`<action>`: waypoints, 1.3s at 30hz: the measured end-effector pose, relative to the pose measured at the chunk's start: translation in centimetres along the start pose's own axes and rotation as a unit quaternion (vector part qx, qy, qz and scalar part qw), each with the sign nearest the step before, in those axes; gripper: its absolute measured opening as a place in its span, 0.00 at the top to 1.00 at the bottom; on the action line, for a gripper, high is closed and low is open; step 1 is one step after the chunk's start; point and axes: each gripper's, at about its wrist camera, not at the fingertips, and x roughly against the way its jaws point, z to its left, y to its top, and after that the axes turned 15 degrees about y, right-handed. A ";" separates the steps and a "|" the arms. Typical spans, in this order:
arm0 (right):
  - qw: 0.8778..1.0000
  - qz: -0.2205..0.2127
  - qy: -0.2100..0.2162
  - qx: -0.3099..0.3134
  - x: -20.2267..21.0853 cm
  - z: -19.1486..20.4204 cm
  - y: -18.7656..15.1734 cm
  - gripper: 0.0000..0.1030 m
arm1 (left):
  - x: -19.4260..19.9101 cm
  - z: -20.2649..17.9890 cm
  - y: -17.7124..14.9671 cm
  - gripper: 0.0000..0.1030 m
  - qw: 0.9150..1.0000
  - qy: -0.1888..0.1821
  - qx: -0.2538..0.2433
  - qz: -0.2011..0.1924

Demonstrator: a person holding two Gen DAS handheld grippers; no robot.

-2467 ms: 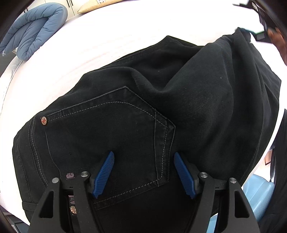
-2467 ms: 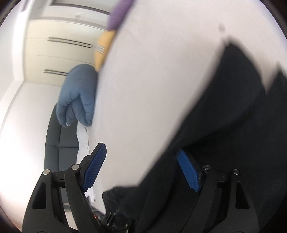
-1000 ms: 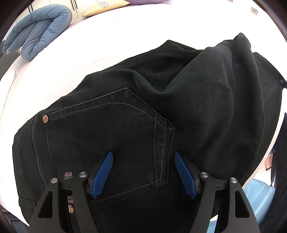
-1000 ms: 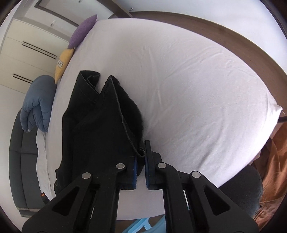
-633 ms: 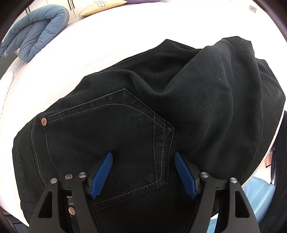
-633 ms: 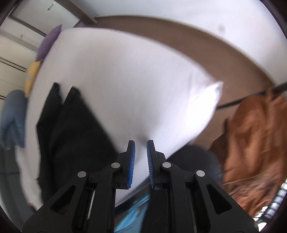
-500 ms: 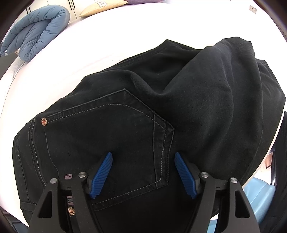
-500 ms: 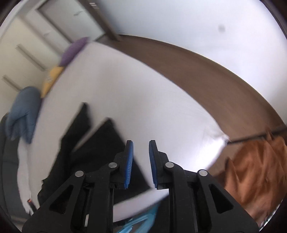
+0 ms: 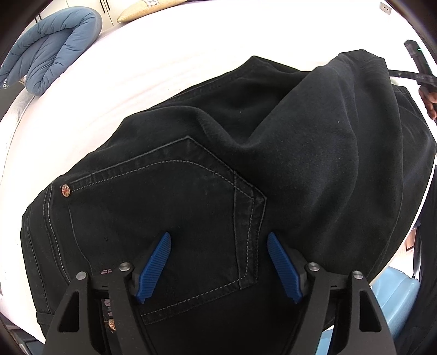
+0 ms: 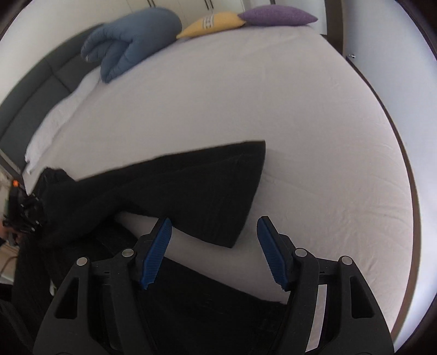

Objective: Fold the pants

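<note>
Two grippers hang over black pants (image 9: 245,153) spread on a white bed (image 10: 300,123). Left gripper (image 9: 218,262) hovers with jaws wide over the back pocket (image 9: 169,218); right gripper (image 10: 211,251), jaws also wide, sits near a spread pant leg (image 10: 207,185). Far away lie a blue duvet (image 10: 131,41) and pillows (image 10: 245,19).

The pants (image 10: 196,188) lie on the bed (image 10: 314,114), near its front edge, one leg stretched across the sheet and the other leg (image 10: 207,286) in front of it. Beyond the pants, at the far end of the bed, sit a folded duvet (image 10: 128,49) and — to its right — two cushions (image 10: 213,23). The left gripper (image 9: 218,262) hangs over the seat of the pants (image 9: 218,169), jaws wide; the right gripper (image 10: 214,250) over the leg ends — jaws wide too.
</note>
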 end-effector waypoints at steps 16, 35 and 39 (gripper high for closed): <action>0.985 -0.125 0.106 -0.062 12.6 9.5 2.2 0.99 | 0.1 0.4 -0.1 0.23 1.000 -0.004 -0.006 -0.012; 0.893 -0.235 0.155 -0.351 16.6 8.3 -22.4 0.94 | -0.6 1.4 1.9 0.18 0.998 -0.035 -0.054 -0.004; 0.873 -0.242 0.181 -0.383 13.4 7.9 -20.4 0.12 | -0.6 0.8 2.5 0.18 0.998 -0.029 -0.049 -0.002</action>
